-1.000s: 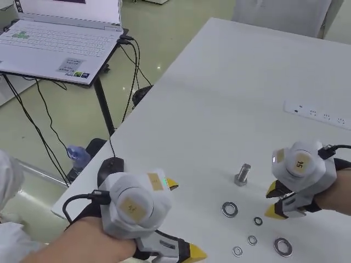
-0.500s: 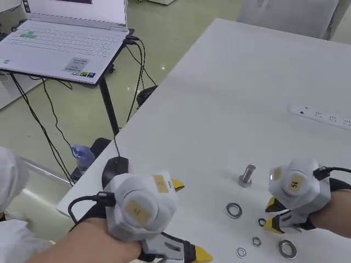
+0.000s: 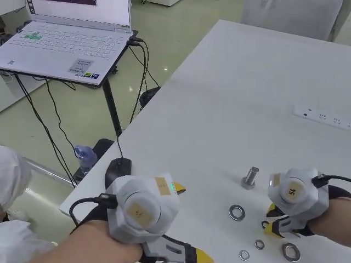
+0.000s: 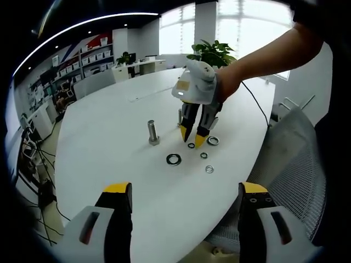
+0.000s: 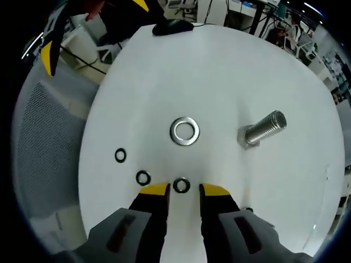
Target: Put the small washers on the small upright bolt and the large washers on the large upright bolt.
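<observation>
1. The left gripper (image 4: 185, 192) hovers near the edge of the white table (image 3: 230, 98), roughly level and aimed at the work. Its jaws are spread wide and hold nothing, and I judge it is held back to leave the other side room
2. The large bolt (image 3: 250, 177) stands upright on the table, and a large washer (image 3: 237, 212) lies flat just in front of it
3. The right gripper (image 5: 184, 190) tips steeply down with its jaws narrowly parted. Its tips flank a small washer (image 5: 181, 185) lying flat on the table, seemingly lined up for a pinch, and two more small washers (image 5: 143, 177) lie just beside it
</observation>
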`<state>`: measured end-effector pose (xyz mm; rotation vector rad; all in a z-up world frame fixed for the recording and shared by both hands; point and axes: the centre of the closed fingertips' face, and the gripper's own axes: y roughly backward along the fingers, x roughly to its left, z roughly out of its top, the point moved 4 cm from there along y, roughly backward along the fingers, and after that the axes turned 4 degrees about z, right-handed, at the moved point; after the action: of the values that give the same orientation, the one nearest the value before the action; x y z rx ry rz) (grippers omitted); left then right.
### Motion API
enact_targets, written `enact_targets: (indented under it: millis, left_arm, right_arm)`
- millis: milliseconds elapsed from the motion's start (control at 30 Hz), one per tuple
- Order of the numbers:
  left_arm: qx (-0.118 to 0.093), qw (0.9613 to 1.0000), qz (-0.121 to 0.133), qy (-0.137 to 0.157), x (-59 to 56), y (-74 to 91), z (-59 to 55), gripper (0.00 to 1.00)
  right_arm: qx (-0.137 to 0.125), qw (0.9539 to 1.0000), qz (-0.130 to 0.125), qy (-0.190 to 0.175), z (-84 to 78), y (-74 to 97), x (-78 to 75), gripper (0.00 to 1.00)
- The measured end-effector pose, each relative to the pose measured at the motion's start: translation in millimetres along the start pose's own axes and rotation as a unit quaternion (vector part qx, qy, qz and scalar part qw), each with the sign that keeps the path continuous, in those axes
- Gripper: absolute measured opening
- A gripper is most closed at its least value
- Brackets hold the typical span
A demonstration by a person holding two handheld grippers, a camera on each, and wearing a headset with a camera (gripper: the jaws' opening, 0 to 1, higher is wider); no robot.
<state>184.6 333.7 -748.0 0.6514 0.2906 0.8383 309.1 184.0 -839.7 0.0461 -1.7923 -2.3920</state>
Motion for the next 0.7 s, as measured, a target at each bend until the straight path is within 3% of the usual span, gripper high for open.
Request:
enact_targets:
  millis: [467, 700]
  left_arm:
    - [0.001, 1.0, 0.002, 0.0, 0.3, 1.2, -1.7, 0.76]
    - [0.004, 1.0, 0.0, -0.001, -1.3, 1.7, -3.5, 0.74]
  right_arm:
    - [-0.002, 0.9999, -0.009, 0.004, 0.6, -1.4, 4.7, 0.15]
    - [0.02, 0.9997, -0.017, 0.002, 2.5, -1.7, 6.0, 0.14]
